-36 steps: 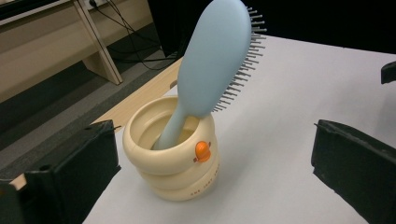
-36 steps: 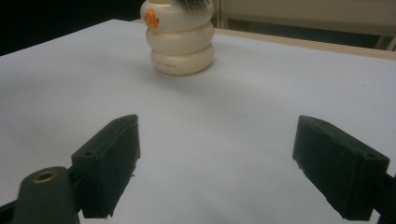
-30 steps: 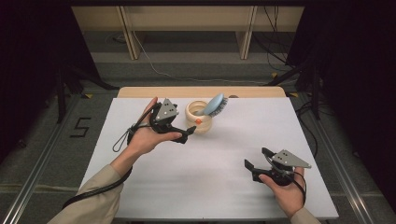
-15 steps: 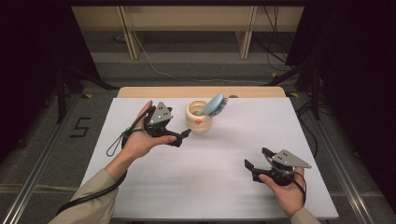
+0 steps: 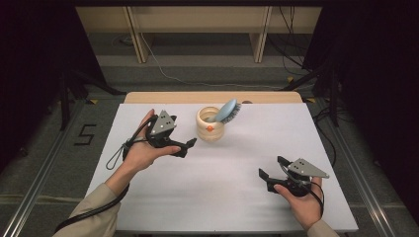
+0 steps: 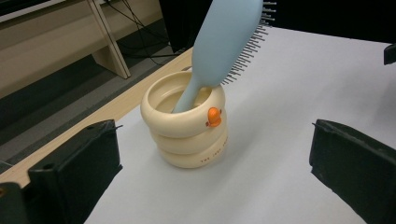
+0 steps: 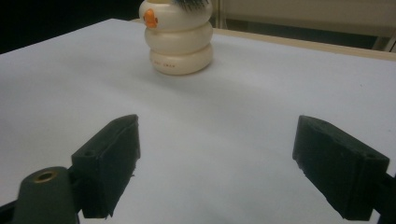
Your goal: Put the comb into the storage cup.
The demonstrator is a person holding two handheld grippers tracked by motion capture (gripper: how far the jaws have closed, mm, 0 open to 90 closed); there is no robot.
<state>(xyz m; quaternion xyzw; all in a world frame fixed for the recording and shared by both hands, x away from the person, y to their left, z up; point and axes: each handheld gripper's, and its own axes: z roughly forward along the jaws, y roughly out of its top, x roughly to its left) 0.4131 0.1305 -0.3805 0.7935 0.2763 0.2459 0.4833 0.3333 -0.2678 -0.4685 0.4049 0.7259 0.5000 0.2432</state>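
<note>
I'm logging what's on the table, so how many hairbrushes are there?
1. The light blue hairbrush stands handle-down in the cream ringed holder near the table's far edge, bristle head leaning out over the rim. I can't see to the holder's bottom, so something small could be hidden there.

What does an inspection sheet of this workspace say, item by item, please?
Surface: white table top, bare in front, with a wooden strip at the far edge.
Job's things: cream ringed holder with an orange knob stands upright; light blue hairbrush stands in it, handle down, head leaning over the rim.
Clutter: nothing seen.
Grippers: left gripper open, apart from the holder, empty; right gripper open, empty, near the front right.
Cables: black cable loops from the left gripper; more cables lie on the floor beyond the table.
Surroundings: dark room, wooden bench legs behind, a 5 marked on the floor at left.
</note>
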